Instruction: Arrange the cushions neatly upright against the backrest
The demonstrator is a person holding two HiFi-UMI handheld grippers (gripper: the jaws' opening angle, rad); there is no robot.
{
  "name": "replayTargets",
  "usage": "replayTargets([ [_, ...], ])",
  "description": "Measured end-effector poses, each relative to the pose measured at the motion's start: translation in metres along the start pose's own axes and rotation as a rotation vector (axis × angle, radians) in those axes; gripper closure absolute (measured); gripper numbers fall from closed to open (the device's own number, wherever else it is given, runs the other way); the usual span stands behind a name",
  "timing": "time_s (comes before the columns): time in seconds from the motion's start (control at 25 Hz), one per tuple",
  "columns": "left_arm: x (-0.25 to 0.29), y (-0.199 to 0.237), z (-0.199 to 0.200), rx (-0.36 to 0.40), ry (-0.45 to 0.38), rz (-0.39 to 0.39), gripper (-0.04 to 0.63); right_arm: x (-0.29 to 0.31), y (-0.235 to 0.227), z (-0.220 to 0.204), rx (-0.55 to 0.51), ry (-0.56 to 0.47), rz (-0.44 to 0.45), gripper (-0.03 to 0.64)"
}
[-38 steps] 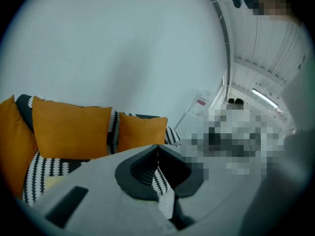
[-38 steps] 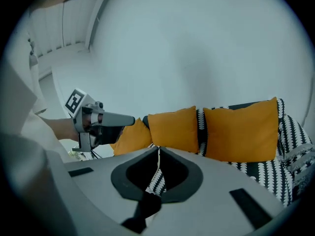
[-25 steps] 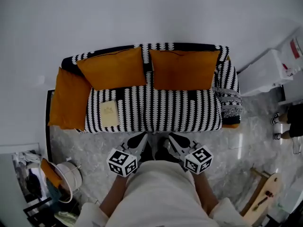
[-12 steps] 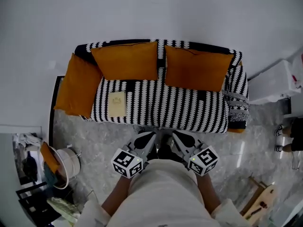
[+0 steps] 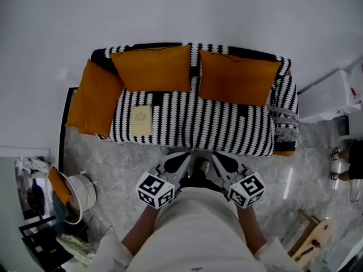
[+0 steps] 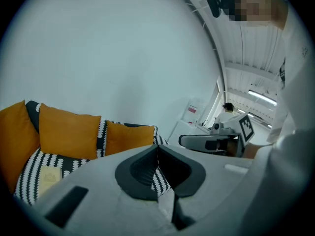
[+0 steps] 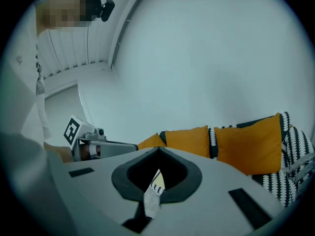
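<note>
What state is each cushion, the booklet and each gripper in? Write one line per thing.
Left back cushion: upright against the backrest.
Right back cushion: upright against the backrest.
End cushion: propped at the sofa's left end, off the backrest.
Booklet: flat on the seat.
Left gripper: shut, empty.
Right gripper: shut, empty.

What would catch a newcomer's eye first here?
Three orange cushions stand out on the striped sofa: two upright against the backrest, one at its left end. A pale booklet lies on the seat's left. The left gripper and right gripper hover before it, shut and empty.
</note>
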State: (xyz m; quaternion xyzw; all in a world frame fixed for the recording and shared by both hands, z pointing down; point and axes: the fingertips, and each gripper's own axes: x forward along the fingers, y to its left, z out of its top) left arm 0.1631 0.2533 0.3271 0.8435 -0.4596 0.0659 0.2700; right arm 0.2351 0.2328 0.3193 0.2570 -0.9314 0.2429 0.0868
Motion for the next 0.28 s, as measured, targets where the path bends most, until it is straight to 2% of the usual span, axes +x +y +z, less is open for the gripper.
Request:
replayTargets([
  [0.28, -0.0026, -0.002, 0.0007, 0.019, 0.0, 0.0, 0.583, -0.0028, 0.0059, -0.0009, -0.01, 0.002, 0.008, 0.609],
])
